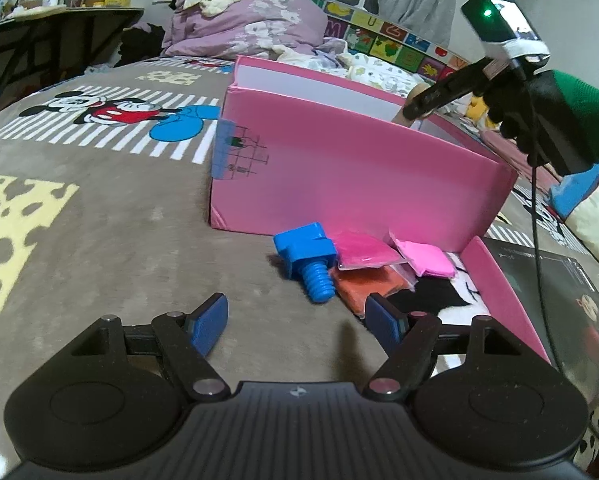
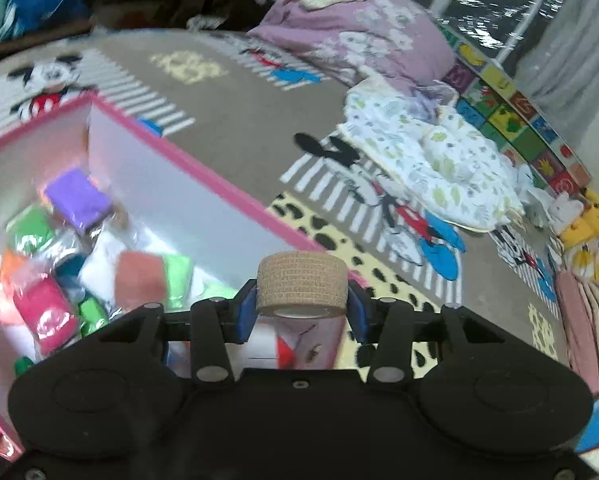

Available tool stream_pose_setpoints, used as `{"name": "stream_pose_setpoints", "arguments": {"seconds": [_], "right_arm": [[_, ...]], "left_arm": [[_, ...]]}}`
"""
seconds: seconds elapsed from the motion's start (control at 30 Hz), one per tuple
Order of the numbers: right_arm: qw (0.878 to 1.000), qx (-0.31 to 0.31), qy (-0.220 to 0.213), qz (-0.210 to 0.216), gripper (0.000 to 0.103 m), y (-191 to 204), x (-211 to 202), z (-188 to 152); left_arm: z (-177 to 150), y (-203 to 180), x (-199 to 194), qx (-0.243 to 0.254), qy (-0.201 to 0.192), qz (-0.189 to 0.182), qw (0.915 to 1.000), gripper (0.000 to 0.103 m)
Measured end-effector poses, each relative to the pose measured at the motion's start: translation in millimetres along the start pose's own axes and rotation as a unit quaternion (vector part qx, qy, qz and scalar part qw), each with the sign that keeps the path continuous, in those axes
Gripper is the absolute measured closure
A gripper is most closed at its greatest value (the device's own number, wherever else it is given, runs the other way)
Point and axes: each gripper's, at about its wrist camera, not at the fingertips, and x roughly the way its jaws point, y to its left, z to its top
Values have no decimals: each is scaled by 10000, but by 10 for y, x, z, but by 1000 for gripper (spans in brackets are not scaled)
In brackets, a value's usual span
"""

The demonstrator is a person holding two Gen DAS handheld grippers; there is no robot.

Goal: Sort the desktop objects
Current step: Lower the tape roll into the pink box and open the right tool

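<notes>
1. The left gripper point(image 1: 295, 326) hung low over the grey-brown cartoon-print bed cover point(image 1: 99, 216), its jaws spread wide with nothing between the blue pads point(image 1: 207, 330).
2. Just beyond those pads lay a blue plastic toy bolt point(image 1: 309, 258) on its side, threaded end toward the near edge.
3. Touching the bolt on its right sat a small heap of clear packets of modelling clay: a magenta one point(image 1: 361, 250), a light pink one point(image 1: 427, 260) and an orange one point(image 1: 367, 288) beneath them.
4. To the right of the heap, a shallow pink box lid point(image 1: 511, 292) lay with a black-and-white cloth point(image 1: 439, 300) in it.
5. Behind the bolt and packets stood the tall pink cardboard box point(image 1: 339, 184), open at the top.
6. The right gripper point(image 2: 301, 308), held by a black-gloved hand point(image 1: 515, 116) in a green sleeve point(image 1: 579, 120), was clenched on a beige roll of elastic bandage point(image 2: 301, 284), gripped by its two flat ends.
7. The roll hovered above the right-hand rim of the pink box, not yet inside it.
8. Inside the box lay a jumble of coloured rolls and packets, among them purple point(image 2: 77, 200), green point(image 2: 29, 230) and hot pink point(image 2: 47, 312).
9. Farther off, a lilac flowered quilt point(image 1: 255, 28) was heaped on the bed.
</notes>
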Motion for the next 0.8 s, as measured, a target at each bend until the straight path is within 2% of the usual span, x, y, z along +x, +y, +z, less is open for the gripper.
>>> {"name": "stream_pose_setpoints", "arguments": {"seconds": [0.23,0.4,0.47,0.57,0.63,0.73,0.8], "right_arm": [[9972,-20,318,683,58,215,165,78],[9875,679,448,1352,58,129,232,71],[9782,1049,472,1730,58,93,259,47],[9540,1758,518,2373,58,19,311,11],[9442,1978,547,2577,58,31,336,-11],[9436,1958,627,2595,57,83,344,-18],[9471,1949,649,2465,48,76,333,-12]], "left_arm": [[12,-18,25,-26,17,2,10000,28],[11,-12,27,-32,21,-9,10000,28],[13,-1,30,-40,23,-5,10000,28],[13,11,29,-50,24,3,10000,28],[11,12,27,-45,27,8,10000,28],[9,12,25,-39,28,15,10000,28],[9,12,22,-38,27,21,10000,28]]}}
